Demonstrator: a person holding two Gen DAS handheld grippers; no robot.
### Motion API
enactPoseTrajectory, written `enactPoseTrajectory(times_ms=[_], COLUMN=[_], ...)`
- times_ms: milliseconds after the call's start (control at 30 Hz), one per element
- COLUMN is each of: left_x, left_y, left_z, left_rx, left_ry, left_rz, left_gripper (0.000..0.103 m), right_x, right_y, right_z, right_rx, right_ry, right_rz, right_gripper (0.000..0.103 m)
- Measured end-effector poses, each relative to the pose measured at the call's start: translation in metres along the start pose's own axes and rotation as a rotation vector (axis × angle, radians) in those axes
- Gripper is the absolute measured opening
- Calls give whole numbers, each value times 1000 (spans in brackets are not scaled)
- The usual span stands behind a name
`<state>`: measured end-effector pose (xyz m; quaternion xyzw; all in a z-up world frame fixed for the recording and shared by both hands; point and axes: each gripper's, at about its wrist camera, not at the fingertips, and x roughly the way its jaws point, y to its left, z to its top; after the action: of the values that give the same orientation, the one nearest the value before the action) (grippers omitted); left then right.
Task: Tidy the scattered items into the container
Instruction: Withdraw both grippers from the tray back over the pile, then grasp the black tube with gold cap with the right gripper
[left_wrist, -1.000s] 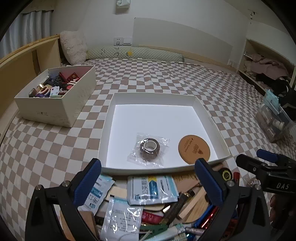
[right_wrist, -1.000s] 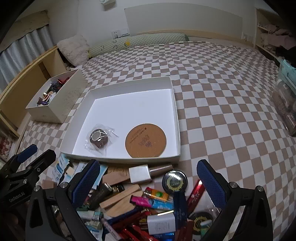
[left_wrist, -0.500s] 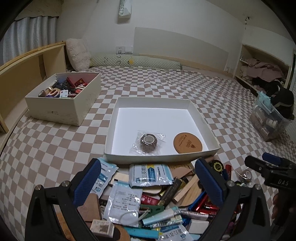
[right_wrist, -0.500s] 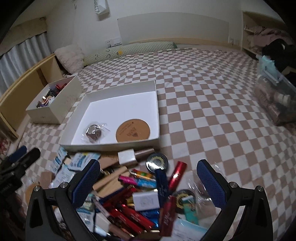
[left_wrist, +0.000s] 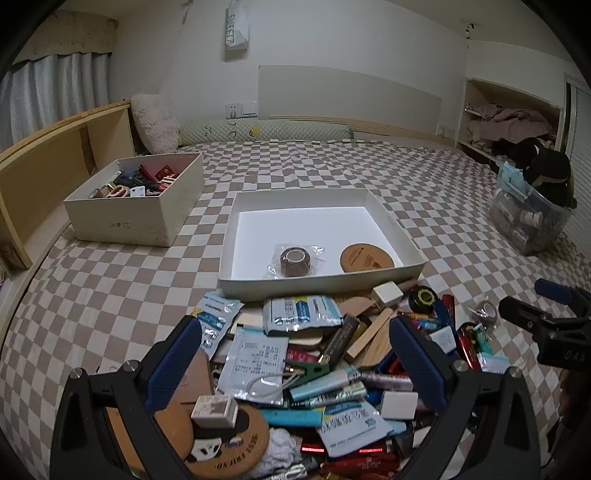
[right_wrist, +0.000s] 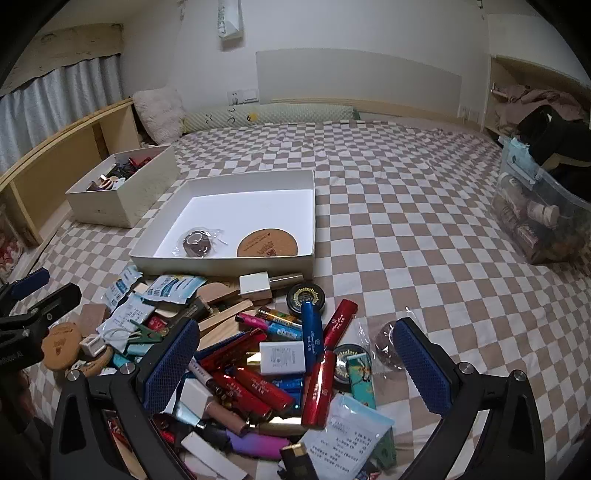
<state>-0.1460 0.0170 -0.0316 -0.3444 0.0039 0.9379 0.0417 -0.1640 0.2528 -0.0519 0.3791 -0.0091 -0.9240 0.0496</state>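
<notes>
Tongs on the left (left_wrist: 295, 354) are seen spread wide over the heap (left_wrist: 314, 369), nothing held; foil sachets, wooden sticks, cork coasters and glossy tubes lie jumbled on the checked bed (left_wrist: 110, 280). Only a bagged tape roll (left_wrist: 294, 260) and a cork disc (left_wrist: 366, 258) are found in the shallow white tray (left_wrist: 321, 286). Right view: right tongs (right_wrist: 295, 363) likewise wide apart, empty, above red lacquered tubes (right_wrist: 317, 387); most sorting is judged undone.

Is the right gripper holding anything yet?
No, the right gripper hangs open above the pile with nothing between its fingers.
</notes>
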Motion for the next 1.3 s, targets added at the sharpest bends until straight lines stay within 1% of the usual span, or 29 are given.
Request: enactPoseTrajectory(times_ms=[233, 467, 667, 733, 867, 1033, 1300], left_x=[-15, -26, -32, -32, -34, -34, -29], left_y=[1, 1, 4, 5, 7, 8, 4], left_z=[-15, -29, -37, -41, -52, -67, -97], left_rx=[-27, -24, -32, -41, -53, -44, -8], left_ry=[3, -14, -21, -20, -17, 12, 70], left_rz=[-29, -11, -16, -23, -52, -67, -67], left_gripper=[102, 102, 102, 102, 102, 102, 102], right_x=[-13, -20, -22, -23, -26, -22, -16], right_y=[8, 6, 2, 0, -6, -16, -15], right_z=[-15, -26, -33, -37, -47, -59, -87], right_rx=[-27, 3, 19, 26, 36, 92, 47], right_ry=[-7, -15, -14, -16, -52, -21, 69], right_rz=[7, 19, 15, 18, -6, 18, 38], right_gripper=[103, 103, 103, 103, 103, 103, 103])
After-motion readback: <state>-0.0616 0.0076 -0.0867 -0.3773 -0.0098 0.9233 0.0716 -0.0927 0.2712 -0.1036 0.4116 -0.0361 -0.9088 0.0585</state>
